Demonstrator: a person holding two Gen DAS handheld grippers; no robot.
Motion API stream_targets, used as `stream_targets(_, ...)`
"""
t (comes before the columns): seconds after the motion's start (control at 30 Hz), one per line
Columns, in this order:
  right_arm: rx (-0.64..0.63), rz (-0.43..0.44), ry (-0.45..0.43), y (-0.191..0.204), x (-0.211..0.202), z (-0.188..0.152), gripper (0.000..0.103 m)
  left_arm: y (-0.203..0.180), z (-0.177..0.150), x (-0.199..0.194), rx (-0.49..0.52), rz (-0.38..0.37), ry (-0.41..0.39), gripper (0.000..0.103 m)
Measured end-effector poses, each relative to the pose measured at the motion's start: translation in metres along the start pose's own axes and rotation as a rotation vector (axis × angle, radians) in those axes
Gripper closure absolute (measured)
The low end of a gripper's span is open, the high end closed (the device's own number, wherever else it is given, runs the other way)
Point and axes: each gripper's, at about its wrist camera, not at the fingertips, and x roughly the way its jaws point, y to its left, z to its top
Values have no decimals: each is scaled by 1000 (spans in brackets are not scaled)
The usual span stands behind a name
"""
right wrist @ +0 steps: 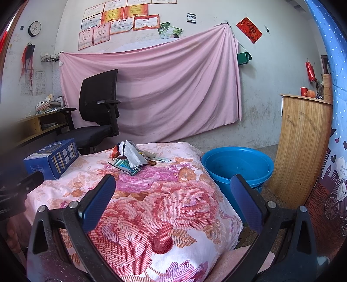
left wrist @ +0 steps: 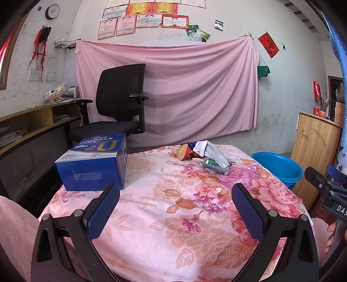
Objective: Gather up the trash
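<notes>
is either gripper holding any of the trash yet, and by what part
Nothing is held. The left gripper and right gripper are both open over the floral cloth, well short of the trash pile.

The right gripper bore white letters "DAS" (cut off at the frame edge); print on the blue box and wall certificates was unreadable.

A lived-in home room. Certificates and a clock fill the upper wall; an office chair stands centre-left by a flowered cloth.
</notes>
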Motion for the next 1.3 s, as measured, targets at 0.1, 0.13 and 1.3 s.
stream_targets(0.1, 0, 0, 0, 1, -1, 0, 0, 0, 0, 1, -1, 0, 1, 2)
stream_targets(0.13, 0, 0, 0, 1, -1, 0, 0, 0, 0, 0, 0, 0, 0, 2)
stream_targets(1.3, 2, 1, 5, -1, 2, -2, 0, 2, -2, 3, 1, 1, 2, 2)
